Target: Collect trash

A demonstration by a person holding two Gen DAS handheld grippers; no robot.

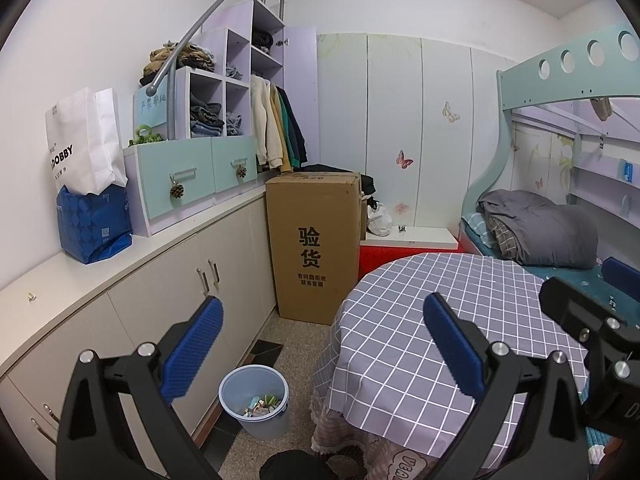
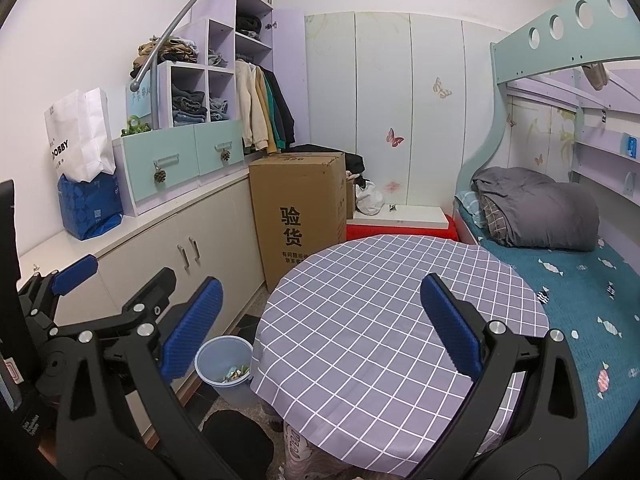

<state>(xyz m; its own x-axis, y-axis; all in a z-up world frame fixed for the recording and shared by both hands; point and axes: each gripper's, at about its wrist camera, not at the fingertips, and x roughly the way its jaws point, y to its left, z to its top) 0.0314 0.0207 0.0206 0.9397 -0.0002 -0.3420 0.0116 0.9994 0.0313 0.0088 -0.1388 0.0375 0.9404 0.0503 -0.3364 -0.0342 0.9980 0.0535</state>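
Observation:
A pale blue waste bin (image 1: 256, 400) stands on the floor left of the round table (image 1: 440, 320), with several colourful scraps (image 1: 262, 405) lying at its bottom. The right wrist view shows the same bin (image 2: 224, 368) partly tucked under the checked tablecloth (image 2: 380, 320). My left gripper (image 1: 320, 348) is open and holds nothing, hovering above the bin and the table's left edge. My right gripper (image 2: 320, 328) is open too, empty, above the tabletop. The left gripper (image 2: 112, 284) also shows at the left of the right wrist view. No trash shows on the tablecloth.
A tall cardboard box (image 1: 312, 248) stands on the floor behind the bin. Low white cabinets (image 1: 160, 280) run along the left wall, carrying a blue bag (image 1: 94, 226) and a white bag (image 1: 80, 140). A bunk bed (image 2: 560, 272) lies right of the table. A dark stool (image 2: 236, 440) sits near the front.

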